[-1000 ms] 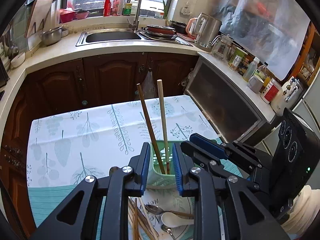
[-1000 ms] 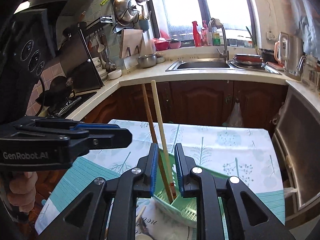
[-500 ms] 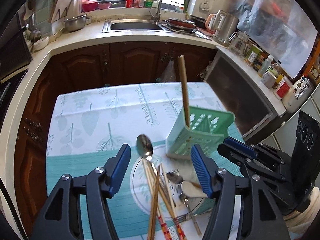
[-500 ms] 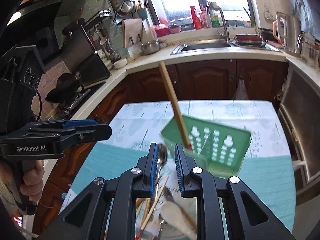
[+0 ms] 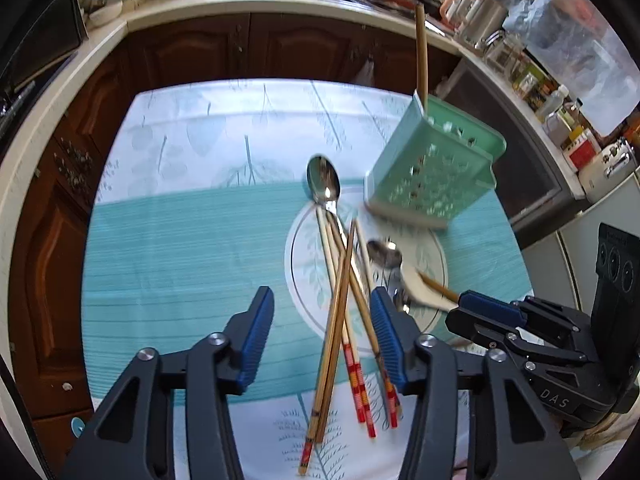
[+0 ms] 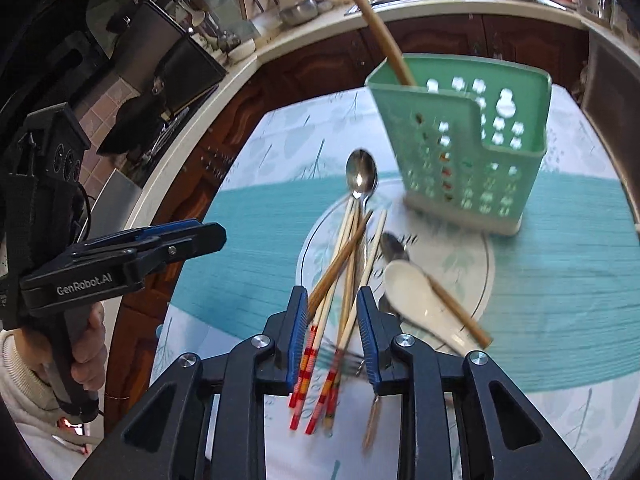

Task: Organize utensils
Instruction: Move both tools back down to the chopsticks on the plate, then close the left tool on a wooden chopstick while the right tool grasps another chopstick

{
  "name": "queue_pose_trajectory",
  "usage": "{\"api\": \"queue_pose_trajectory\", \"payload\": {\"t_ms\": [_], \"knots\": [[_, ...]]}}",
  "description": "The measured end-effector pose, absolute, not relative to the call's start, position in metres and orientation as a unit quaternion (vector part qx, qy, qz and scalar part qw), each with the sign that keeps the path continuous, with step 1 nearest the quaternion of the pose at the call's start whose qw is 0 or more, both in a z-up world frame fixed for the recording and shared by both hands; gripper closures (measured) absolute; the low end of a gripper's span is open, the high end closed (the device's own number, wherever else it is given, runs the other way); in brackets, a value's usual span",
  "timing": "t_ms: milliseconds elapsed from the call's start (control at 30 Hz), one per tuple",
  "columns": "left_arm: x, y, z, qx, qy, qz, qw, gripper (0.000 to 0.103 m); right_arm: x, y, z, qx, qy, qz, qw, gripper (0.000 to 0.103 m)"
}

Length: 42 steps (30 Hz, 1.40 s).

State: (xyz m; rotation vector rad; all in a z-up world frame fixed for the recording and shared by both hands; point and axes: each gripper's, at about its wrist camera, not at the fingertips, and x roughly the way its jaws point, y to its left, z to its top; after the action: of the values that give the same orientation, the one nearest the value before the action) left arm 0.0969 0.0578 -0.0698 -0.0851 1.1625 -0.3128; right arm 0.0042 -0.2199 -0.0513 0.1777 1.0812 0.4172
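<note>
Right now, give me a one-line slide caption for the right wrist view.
Right gripper, jaws open, over chopsticks piled on a plate, white spoon beside them, green utensil basket behind.

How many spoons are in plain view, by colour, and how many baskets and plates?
Silver spoons: 2
White spoons: 1
Green baskets: 1
Plates: 1
Total: 5
A third silver spoon may be hidden beside the white one.
</note>
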Motion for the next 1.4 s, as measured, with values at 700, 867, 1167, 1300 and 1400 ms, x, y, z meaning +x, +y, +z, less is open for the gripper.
{"api": "queue_pose_trajectory", "payload": {"t_ms": [700,867,1167,1300,1400], "knots": [[0.093,0.035,-0.166,-0.003,0.660,-0.178,0.729,0.089,0.001,-0.204,-0.083,0.103,0.550,0.205,0.803,0.073],[0.098,0.027,-0.172,0.011,0.668,-0.177,0.723,0.089,0.005,-0.206,-0.084,0.107,0.550,0.203,0.803,0.073],[0.115,0.014,-0.179,0.032,0.680,-0.168,0.713,0.092,0.008,-0.207,-0.084,0.111,0.550,0.204,0.802,0.073],[0.120,0.002,-0.182,0.054,0.684,-0.169,0.707,0.092,0.009,-0.206,-0.084,0.112,0.549,0.204,0.803,0.073],[0.124,-0.007,-0.182,0.068,0.692,-0.163,0.700,0.092,0.010,-0.205,-0.084,0.114,0.549,0.204,0.803,0.073]]}}
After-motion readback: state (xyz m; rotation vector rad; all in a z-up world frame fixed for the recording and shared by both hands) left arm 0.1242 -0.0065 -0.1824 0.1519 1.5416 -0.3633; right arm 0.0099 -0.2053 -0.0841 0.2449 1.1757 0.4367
